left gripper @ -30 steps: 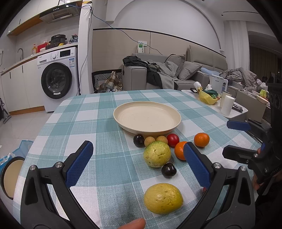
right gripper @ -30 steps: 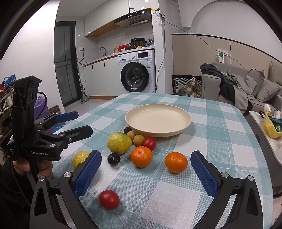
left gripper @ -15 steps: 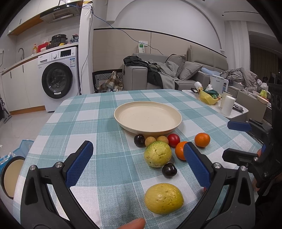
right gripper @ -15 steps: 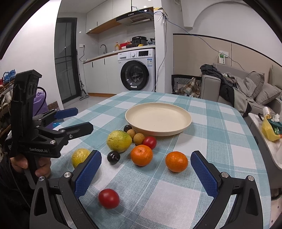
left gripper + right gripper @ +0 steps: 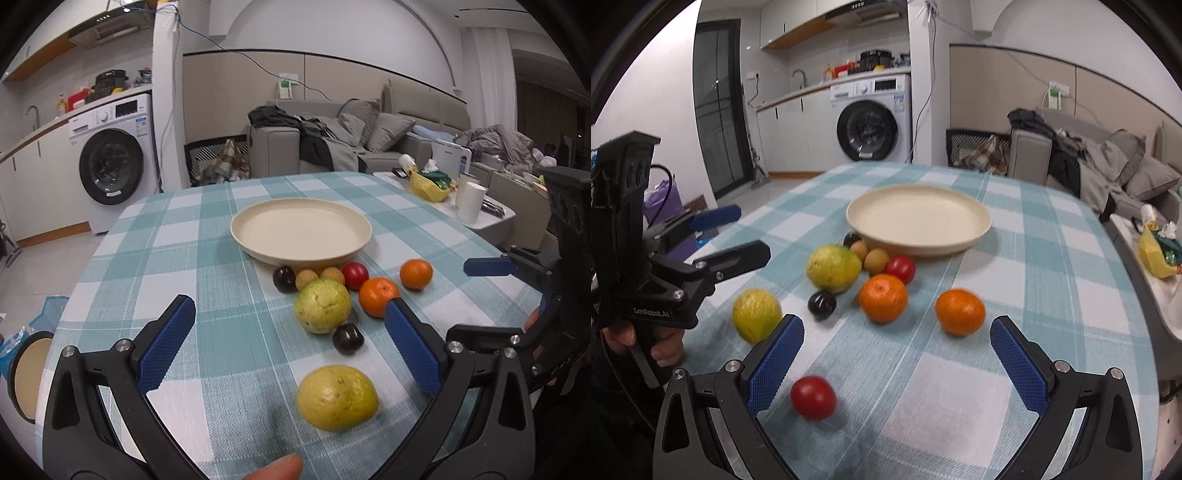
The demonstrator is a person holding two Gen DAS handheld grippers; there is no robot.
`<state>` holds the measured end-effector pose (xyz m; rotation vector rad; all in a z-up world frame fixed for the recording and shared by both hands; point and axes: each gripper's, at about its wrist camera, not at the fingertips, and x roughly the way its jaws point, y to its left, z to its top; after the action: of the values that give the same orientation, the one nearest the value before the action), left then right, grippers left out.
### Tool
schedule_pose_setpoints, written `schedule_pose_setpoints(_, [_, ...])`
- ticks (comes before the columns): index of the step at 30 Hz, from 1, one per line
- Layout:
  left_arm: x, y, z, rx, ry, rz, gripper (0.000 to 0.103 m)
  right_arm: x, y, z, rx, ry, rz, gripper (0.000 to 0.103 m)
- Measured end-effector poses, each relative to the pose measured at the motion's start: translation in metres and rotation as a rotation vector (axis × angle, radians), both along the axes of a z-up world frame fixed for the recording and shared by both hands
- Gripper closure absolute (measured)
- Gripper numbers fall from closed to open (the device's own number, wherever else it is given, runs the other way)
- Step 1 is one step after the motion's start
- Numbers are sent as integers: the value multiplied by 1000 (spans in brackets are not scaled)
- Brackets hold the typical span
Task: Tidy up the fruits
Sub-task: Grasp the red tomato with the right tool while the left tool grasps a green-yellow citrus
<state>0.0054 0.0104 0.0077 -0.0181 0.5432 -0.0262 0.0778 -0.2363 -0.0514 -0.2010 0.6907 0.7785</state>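
Cream plate (image 5: 975, 236) empty on the checked tablecloth (image 5: 1052, 295); fruit loose on the cloth near its front rim

Both my grippers hang empty with fingers spread wide: left gripper (image 5: 288, 345) over the nearer yellow guava (image 5: 337, 397), right gripper (image 5: 895, 363) above a red tomato (image 5: 813, 397), with two oranges (image 5: 883, 297) beyond. I judge nothing is plated yet. To do the pickup well I would centre the pads across the guava's widest part, close gently to avoid bruising or rolling, then lift clear of the dark plum (image 5: 348, 338) just beside it. Readable writing: "GenRobot.AI" on the left gripper's body
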Motion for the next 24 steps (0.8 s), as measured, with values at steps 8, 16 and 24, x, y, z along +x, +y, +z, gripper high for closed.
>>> schedule_pose_setpoints(8, [-6, -3, -14, 12, 84, -58, 1, -16, 9, -15, -50, 81, 96, 2])
schedule_pose_setpoints(16, [-7, -7, -37, 3, 162, -121, 8, -30, 19, -21, -76, 124, 205, 26])
schedule_pose_setpoints(24, [-5, -15, -48, -10, 226, -206, 28, -36, 23, -29, -94, 138, 247, 53])
